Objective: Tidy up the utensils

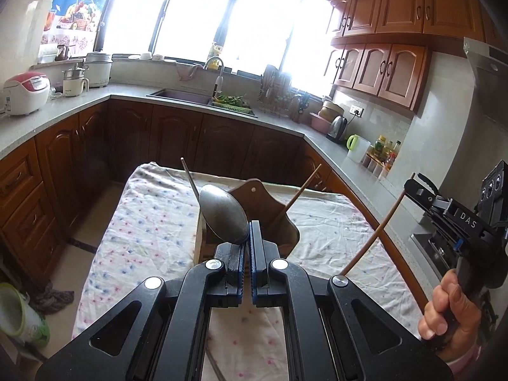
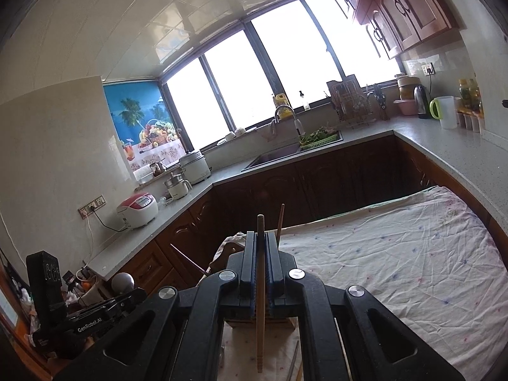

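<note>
Spoon [image 1: 224,215] clamped bowl-up in left gripper [image 1: 247,244]; right gripper [image 2: 261,247] clamps upright chopstick [image 2: 260,285].

Left gripper [image 1: 248,238]: jaws closed, blue pads nearly meeting, clamped on the neck of a metal spoon [image 1: 223,214] whose bowl stands up and to the left of the fingertips. Gripper pitched somewhat downward. Right gripper [image 2: 263,244]: jaws closed on a wooden chopstick [image 2: 260,289], which runs lengthwise between the pads and projects beyond the tips. In the left wrist view, the person's right hand [image 1: 444,308] is wrapped around that gripper's handle, with a pink sleeve edge visible at the wrist.
</note>
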A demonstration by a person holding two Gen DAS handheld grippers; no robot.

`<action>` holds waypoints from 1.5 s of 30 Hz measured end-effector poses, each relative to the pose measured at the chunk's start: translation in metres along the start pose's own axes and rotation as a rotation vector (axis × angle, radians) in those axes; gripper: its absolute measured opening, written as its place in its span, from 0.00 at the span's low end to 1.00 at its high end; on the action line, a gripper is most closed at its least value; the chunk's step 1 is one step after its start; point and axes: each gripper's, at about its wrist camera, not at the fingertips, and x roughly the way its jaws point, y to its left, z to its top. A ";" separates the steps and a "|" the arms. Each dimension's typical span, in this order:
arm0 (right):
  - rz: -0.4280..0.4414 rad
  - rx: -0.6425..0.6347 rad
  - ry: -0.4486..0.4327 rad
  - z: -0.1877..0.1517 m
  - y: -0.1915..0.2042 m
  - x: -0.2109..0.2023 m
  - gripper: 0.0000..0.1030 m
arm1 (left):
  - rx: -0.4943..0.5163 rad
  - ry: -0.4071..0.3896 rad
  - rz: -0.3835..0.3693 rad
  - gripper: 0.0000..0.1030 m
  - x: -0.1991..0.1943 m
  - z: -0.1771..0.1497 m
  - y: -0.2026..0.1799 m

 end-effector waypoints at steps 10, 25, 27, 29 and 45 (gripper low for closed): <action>-0.020 -0.035 -0.123 0.040 0.013 0.043 0.05 | 0.006 -0.091 0.080 0.02 0.031 0.050 0.021; -0.062 0.001 -0.026 -0.013 -0.013 0.115 0.05 | -0.029 0.029 0.113 0.02 0.111 0.015 0.042; -0.062 0.011 -0.011 -0.018 -0.016 0.117 0.05 | -0.024 0.029 0.120 0.02 0.114 0.012 0.040; -0.063 0.018 0.005 -0.022 -0.019 0.120 0.05 | -0.032 0.038 0.114 0.02 0.118 0.010 0.042; -0.068 0.033 0.045 -0.022 -0.021 0.124 0.05 | -0.029 0.114 0.111 0.02 0.140 -0.004 0.041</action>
